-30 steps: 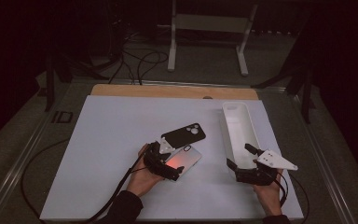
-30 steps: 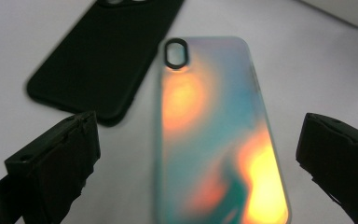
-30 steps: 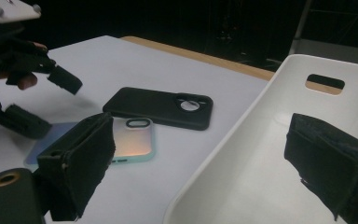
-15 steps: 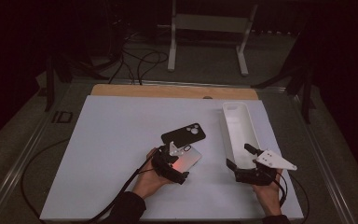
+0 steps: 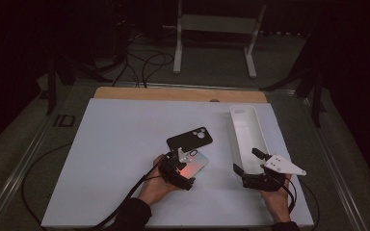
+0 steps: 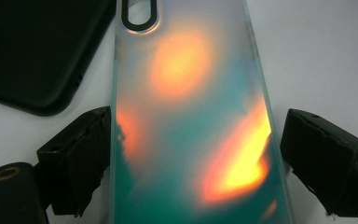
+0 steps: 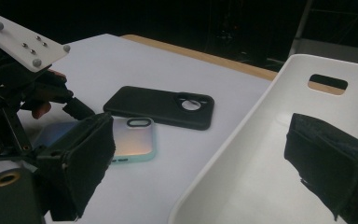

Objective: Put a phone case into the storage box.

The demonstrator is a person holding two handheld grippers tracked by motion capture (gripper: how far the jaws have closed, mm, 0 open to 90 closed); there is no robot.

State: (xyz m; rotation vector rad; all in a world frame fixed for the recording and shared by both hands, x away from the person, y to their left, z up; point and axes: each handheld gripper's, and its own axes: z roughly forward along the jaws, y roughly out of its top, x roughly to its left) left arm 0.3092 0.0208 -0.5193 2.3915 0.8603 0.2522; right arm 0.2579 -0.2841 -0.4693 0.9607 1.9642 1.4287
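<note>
An iridescent phone case (image 6: 191,93) lies flat on the white table, with a black phone case (image 5: 190,139) just beyond it. My left gripper (image 5: 185,161) straddles the iridescent case's near end. Its jaws have just been closing: the left pad (image 6: 81,154) sits against the case edge, while the right pad (image 6: 321,158) shows a thin gap. My right gripper (image 5: 248,161) is open over the near end of the long white tray (image 5: 248,130), one jaw outside the rim and one over the inside, holding nothing.
The black case (image 7: 154,105) lies slightly askew, touching or nearly touching the iridescent case (image 7: 133,140). A wooden strip (image 5: 173,94) runs along the far table edge. Cables trail off the near left of the table. The tray (image 7: 242,135) holds nothing visible.
My left gripper has slid slightly right and forward along the iridescent case, and its jaws have narrowed around it. The right hand has stayed still.
</note>
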